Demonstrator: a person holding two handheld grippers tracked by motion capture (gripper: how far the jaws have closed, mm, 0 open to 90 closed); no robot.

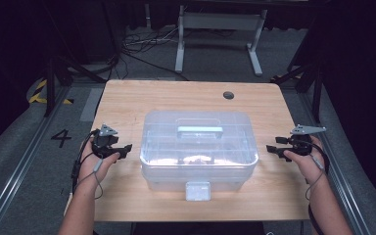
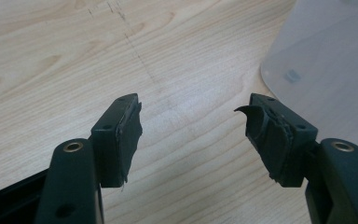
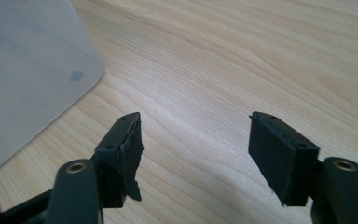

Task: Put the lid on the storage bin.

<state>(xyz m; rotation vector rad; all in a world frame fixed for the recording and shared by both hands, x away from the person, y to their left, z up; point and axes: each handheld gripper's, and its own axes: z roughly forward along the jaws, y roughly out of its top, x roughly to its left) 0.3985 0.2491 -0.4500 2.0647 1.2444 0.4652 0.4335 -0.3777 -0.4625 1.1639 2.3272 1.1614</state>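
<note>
Box: a clear, lidded plastic storage container (image 1: 199,147) with rounded corners sits mid-table on the light wooden tabletop (image 1: 127,103), a pale handle (image 1: 199,130) on its lid and a small white latch (image 1: 198,190) on the near wall. Something pale lies inside; I cannot tell what.

My left gripper (image 1: 126,150) is at the box's left side, near it but not touching, jaws pointing toward the wall. In the left gripper view (image 2: 193,128) the jaws stand wide apart, bare wood between them, box corner (image 2: 326,65) off to the right. One pad's (image 2: 261,123) lining curls loose at the tip.

My right gripper (image 1: 271,149) is at the box's right side, likewise apart from it. In the right gripper view (image 3: 196,140) the jaws are spread wide, nothing between them; box corner (image 3: 28,79) at upper left.
</note>
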